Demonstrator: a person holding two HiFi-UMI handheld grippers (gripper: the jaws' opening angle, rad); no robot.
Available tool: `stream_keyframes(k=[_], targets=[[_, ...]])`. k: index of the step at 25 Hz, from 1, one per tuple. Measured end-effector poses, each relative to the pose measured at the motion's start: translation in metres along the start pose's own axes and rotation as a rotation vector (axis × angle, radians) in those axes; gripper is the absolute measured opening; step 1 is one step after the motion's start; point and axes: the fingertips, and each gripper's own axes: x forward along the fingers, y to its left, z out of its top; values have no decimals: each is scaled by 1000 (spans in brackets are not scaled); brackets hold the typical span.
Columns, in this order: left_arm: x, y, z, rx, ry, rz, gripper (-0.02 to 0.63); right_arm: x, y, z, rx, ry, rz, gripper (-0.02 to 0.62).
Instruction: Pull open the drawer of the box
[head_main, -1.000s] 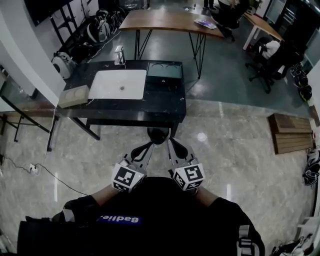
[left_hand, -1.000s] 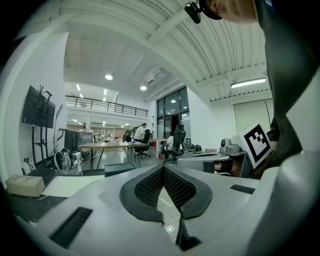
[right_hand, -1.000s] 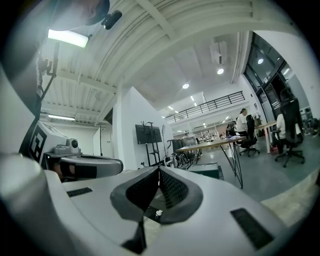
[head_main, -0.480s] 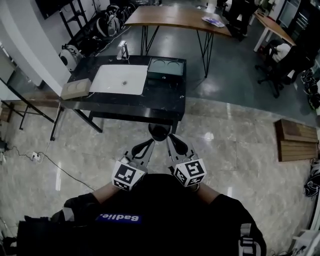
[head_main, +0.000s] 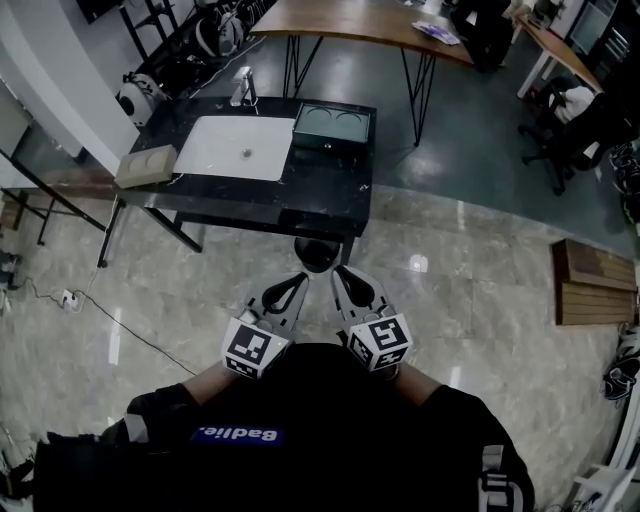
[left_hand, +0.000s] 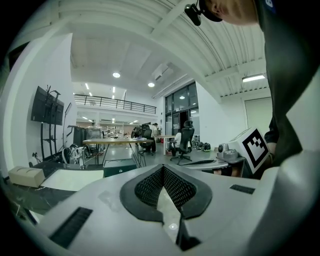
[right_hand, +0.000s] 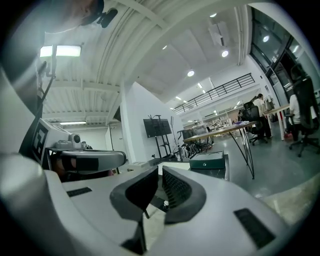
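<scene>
The dark green box (head_main: 335, 125) stands on the black table (head_main: 320, 195), at its far right part, well ahead of me. It also shows as the box (left_hand: 119, 167) in the left gripper view and as the box (right_hand: 206, 161) in the right gripper view, with its drawer front and small knob facing me and the drawer closed. My left gripper (head_main: 298, 279) and right gripper (head_main: 338, 273) are held side by side close to my body, over the floor short of the table. Both are shut, with nothing between the jaws of the left gripper (left_hand: 163, 167) or the right gripper (right_hand: 160, 171).
A white sink basin (head_main: 245, 150) with a faucet (head_main: 240, 90) lies left of the box, and a beige box (head_main: 146, 165) sits at the table's left end. A round black stool (head_main: 316, 255) stands at the table's near edge. Behind are a wooden table (head_main: 350, 20) and office chairs (head_main: 570, 110); wood planks (head_main: 595, 280) lie at the right.
The view has shifted: the black table now sits a little higher and farther right in the picture. Both grippers keep the same pose near my body and stay shut.
</scene>
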Motion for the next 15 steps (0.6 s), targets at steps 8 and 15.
stream_keyframes(k=[8, 15], targets=[[41, 61, 3, -47, -31, -39, 2, 61, -33, 8, -9, 25, -60, 3], [90, 152, 11, -70, -42, -129, 2, 151, -58, 27, -12, 46, -132, 25]])
